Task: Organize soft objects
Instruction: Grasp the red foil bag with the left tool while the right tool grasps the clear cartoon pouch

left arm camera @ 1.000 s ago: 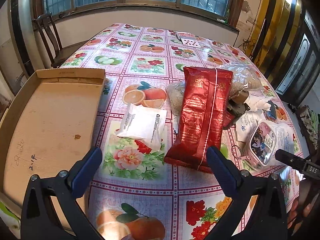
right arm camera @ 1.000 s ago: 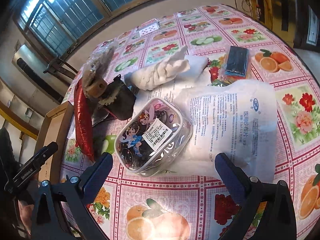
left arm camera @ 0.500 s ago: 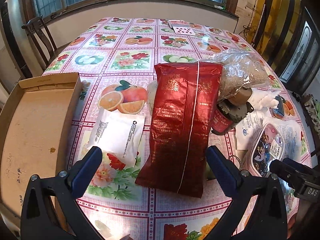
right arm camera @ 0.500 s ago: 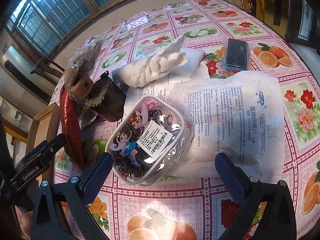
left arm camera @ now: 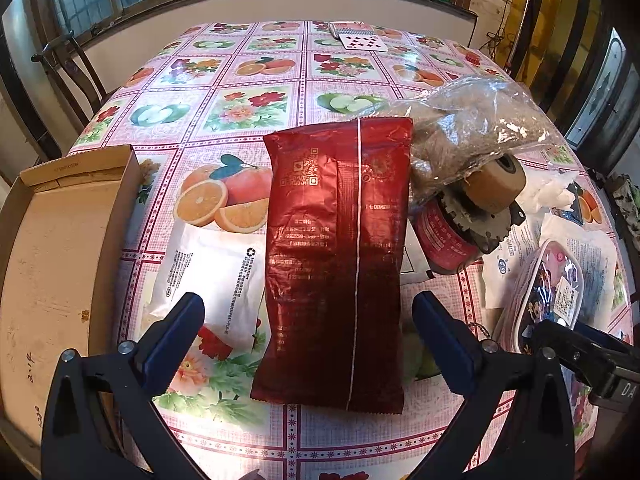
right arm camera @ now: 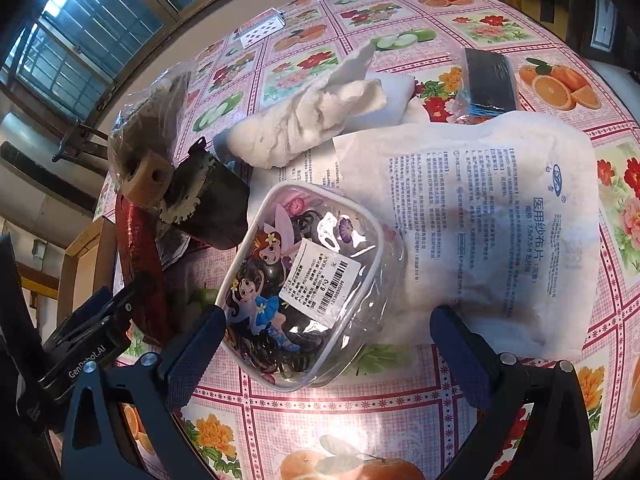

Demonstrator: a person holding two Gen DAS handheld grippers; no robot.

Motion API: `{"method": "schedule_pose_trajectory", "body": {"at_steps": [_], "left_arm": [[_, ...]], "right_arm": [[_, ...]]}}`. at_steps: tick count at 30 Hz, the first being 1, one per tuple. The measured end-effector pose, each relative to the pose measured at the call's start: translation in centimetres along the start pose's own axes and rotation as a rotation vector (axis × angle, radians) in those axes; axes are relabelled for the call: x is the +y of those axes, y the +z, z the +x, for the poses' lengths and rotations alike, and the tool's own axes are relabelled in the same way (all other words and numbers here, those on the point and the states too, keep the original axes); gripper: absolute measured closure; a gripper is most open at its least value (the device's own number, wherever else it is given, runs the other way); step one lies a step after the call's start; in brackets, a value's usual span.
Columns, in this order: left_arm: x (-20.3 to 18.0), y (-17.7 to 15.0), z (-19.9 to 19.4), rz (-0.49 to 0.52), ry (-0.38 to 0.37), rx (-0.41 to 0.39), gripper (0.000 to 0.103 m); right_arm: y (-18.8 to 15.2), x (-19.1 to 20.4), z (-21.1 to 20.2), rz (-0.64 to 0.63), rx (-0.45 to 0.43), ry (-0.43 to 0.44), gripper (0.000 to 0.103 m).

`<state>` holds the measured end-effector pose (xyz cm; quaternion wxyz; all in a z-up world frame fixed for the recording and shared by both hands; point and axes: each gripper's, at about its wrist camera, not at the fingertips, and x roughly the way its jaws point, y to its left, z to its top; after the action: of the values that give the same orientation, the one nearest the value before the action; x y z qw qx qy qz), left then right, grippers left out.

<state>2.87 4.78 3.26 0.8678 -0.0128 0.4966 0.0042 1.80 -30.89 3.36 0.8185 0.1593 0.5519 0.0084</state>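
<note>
A long red foil pack (left arm camera: 340, 256) lies on the fruit-print tablecloth, its near end between the fingers of my open left gripper (left arm camera: 308, 328). A flat white pouch (left arm camera: 212, 272) lies just left of it. In the right wrist view a clear cartoon pouch (right arm camera: 308, 284) full of dark hair ties sits between the fingers of my open right gripper (right arm camera: 324, 344). It rests against a large white gauze pack (right arm camera: 480, 220). A white cloth roll (right arm camera: 316, 120) lies beyond them. Neither gripper holds anything.
An open cardboard box (left arm camera: 56, 264) stands at the table's left edge. A crinkly clear bag of brown fibre (left arm camera: 472, 132), a tape roll (left arm camera: 496, 184) and a red jar (left arm camera: 448, 236) crowd the right of the red pack. A dark blue packet (right arm camera: 488, 80) and playing cards (left arm camera: 360, 38) lie farther back.
My left gripper has moved forward and right, so the red pack now lies between its fingers. My right gripper has closed in on the cartoon pouch. Both stay open.
</note>
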Motion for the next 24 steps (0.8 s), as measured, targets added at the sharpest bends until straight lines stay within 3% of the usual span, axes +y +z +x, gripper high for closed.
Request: {"method": "schedule_pose_trajectory", "body": {"at_steps": [10,11,14,15,18,20,22,24], "left_arm": [[0.3,0.2,0.9,-0.001,-0.011,0.034,0.003],[0.2,0.2,1.0,0.002,-0.015,0.039,0.006],[-0.2,0.1,1.3,0.017,-0.036,0.066,0.029],[-0.4,0.1,1.4,0.024,-0.034,0.074,0.038],[-0.5,0.0,1.4,0.035,-0.032,0.073,0.042],[-0.1,0.0,1.3,0.025,-0.051,0.070,0.045],[0.1,0.0,1.2,0.019,-0.071,0.069,0.052],[0.1,0.0,1.1,0.026,-0.074,0.065,0.055]], "right_arm": [[0.5,0.9,0.7,-0.069,-0.003,-0.014,0.003],[0.5,1.0,0.7,-0.074,-0.007,-0.014,0.008],[0.2,1.6,0.4,-0.092,0.000,0.008,0.024],[0.3,1.9,0.4,-0.104,0.004,0.005,0.025],[0.3,2.5,0.4,-0.129,0.007,0.010,0.029],[0.3,2.5,0.2,-0.131,-0.005,0.039,0.038],[0.3,2.3,-0.4,-0.130,-0.022,0.083,0.058],[0.4,2.8,-0.7,-0.155,-0.039,0.083,0.061]]}}
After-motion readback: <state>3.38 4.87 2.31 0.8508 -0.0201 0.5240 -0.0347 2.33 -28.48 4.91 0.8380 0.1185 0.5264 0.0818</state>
